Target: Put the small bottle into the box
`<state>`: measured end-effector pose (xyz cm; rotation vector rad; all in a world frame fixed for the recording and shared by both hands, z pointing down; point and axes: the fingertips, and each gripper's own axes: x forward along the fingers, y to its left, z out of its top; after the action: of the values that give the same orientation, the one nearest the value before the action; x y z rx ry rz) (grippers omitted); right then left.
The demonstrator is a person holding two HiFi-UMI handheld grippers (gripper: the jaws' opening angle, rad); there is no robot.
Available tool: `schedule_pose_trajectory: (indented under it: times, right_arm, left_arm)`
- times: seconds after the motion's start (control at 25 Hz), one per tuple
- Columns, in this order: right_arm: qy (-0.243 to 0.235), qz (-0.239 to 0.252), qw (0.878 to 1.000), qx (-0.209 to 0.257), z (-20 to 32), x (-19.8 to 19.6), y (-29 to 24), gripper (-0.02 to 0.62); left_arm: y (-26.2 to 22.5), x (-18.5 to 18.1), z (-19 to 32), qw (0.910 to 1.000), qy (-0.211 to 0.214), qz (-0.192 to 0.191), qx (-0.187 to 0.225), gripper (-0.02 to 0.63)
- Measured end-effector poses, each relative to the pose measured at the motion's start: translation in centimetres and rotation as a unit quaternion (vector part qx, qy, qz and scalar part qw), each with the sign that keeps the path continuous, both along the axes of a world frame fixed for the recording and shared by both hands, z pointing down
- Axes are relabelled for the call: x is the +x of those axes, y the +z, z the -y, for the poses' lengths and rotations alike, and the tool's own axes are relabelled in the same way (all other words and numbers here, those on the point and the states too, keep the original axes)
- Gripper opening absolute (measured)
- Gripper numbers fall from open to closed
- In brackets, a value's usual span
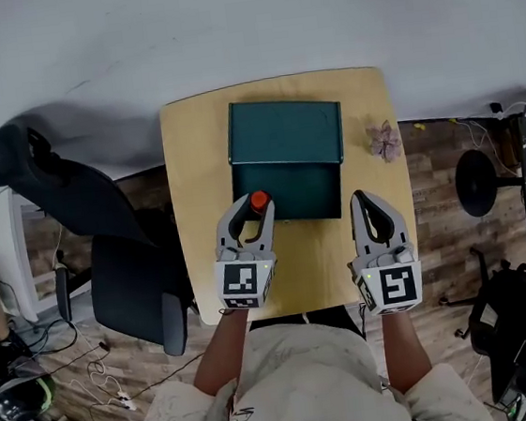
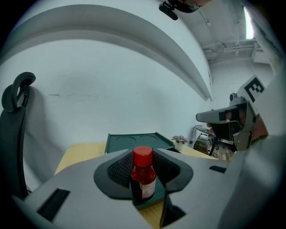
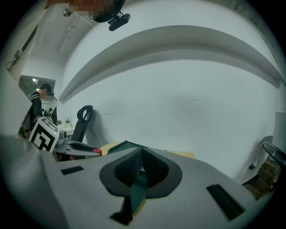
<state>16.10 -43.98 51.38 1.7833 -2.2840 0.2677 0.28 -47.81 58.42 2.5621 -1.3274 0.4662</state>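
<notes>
A small bottle (image 2: 144, 182) with a red cap (image 1: 259, 200) and red contents stands upright between the pads of my left gripper (image 2: 144, 172), which is shut on it. In the head view that gripper (image 1: 250, 208) hovers over the wooden table (image 1: 193, 175), just in front of the dark green box (image 1: 285, 134). From the left gripper view the box (image 2: 134, 142) shows a flat top with two round impressions, straight behind the bottle. My right gripper (image 1: 364, 201) is held to the right of the box's front corner. Its jaws (image 3: 142, 157) meet at the tips with nothing between them.
A small pinkish dried flower (image 1: 384, 139) lies on the table right of the box. A black office chair (image 1: 85, 225) stands close to the table's left edge. A round stool base (image 1: 481, 180) and cables sit on the wooden floor at the right.
</notes>
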Motion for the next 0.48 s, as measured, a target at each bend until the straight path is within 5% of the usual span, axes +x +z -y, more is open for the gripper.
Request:
schedule_pose_trajectory:
  times: [0.48]
  right_arm:
    - [-0.009,-0.007,1.000,-0.012,0.4,-0.5,1.3,0.015]
  left_arm:
    - [2.7,0.9,-0.5,0.9993,0.004,0.014,0.034,0.135]
